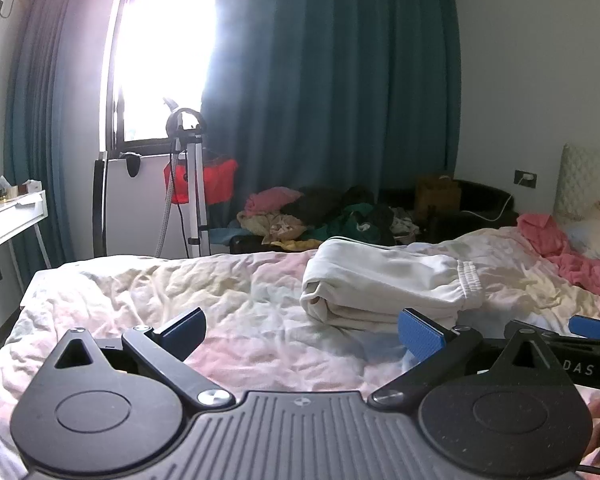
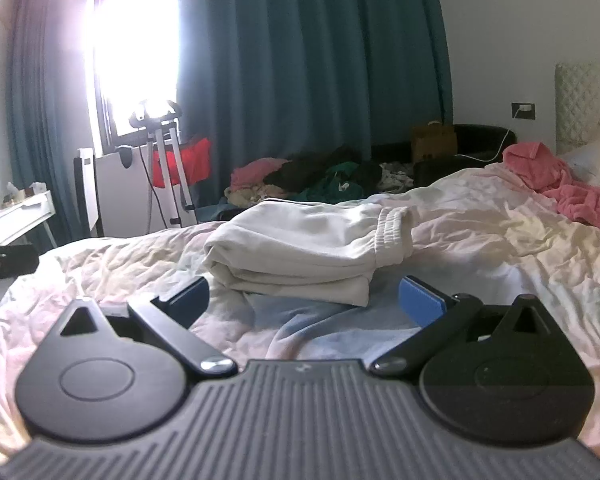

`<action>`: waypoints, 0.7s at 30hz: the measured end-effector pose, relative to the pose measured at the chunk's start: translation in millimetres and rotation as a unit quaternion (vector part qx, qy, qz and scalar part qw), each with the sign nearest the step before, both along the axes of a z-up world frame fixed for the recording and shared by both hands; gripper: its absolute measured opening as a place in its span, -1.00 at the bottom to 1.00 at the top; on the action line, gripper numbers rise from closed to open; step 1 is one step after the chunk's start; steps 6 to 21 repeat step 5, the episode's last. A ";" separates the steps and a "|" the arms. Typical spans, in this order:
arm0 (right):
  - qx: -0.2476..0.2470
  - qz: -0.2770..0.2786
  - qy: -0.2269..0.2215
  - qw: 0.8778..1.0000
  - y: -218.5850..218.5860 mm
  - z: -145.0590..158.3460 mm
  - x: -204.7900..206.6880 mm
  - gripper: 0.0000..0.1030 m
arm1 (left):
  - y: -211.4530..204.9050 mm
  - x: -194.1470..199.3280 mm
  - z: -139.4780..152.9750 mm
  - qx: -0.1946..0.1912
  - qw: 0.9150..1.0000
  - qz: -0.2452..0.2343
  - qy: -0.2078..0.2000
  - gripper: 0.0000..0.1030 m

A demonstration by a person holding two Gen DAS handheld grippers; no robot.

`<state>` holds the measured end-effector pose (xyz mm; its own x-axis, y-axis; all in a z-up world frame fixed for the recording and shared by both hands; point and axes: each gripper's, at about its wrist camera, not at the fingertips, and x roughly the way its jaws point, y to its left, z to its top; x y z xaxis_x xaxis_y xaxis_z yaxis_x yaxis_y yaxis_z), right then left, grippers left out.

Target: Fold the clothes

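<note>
Left tongs (image 1: 302, 330) wide apart, holding nothing, low over bed (image 1: 140, 292). Right tongs (image 2: 304, 300) also wide apart, empty, just short of folded white pants (image 2: 308, 252) lying mid-bed. Pink blanket (image 2: 572, 192) by headboard end; teal curtains (image 2: 300, 60) behind, clothes pile (image 2: 320, 180) past bed's far edge.

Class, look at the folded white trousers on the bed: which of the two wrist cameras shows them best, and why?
The right wrist view. The folded white trousers lie centred just ahead of the open right gripper, so the stacked layers and the elastic waistband show plainly. The left wrist view shows them off to the right, its fingertip overlapping the near edge.
</note>
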<state>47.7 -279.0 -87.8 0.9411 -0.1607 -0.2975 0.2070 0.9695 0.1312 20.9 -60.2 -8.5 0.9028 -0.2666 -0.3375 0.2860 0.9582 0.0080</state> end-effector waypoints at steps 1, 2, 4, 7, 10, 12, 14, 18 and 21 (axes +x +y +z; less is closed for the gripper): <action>0.000 0.001 0.000 1.000 0.2 0.1 -0.2 1.00 | -0.2 0.0 -0.4 0.000 1.000 0.000 0.001 1.00; 0.000 0.001 0.000 1.000 0.2 0.2 -0.6 1.00 | -0.6 -0.1 -1.0 0.001 1.000 -0.001 0.002 1.00; 0.000 0.002 -0.001 1.000 0.5 0.6 -1.3 1.00 | -1.5 -0.1 -2.5 0.002 1.000 -0.002 0.004 1.00; 0.000 0.002 -0.001 1.000 0.8 0.8 -1.6 1.00 | -1.8 -0.2 -3.2 0.002 1.000 -0.003 0.005 1.00; 0.000 0.002 -0.001 1.000 0.8 0.8 -1.6 1.00 | -1.8 -0.2 -3.2 0.002 1.000 -0.003 0.005 1.00; 0.000 0.002 -0.001 1.000 0.8 0.8 -1.6 1.00 | -1.8 -0.2 -3.2 0.002 1.000 -0.003 0.005 1.00; 0.000 0.002 -0.001 1.000 0.8 0.8 -1.6 1.00 | -1.8 -0.2 -3.2 0.002 1.000 -0.003 0.005 1.00; 0.000 0.002 -0.001 1.000 0.8 0.8 -1.6 1.00 | -1.8 -0.2 -3.2 0.002 1.000 -0.003 0.005 1.00; 0.000 0.002 -0.001 1.000 0.8 0.8 -1.6 1.00 | -1.8 -0.2 -3.2 0.002 1.000 -0.003 0.005 1.00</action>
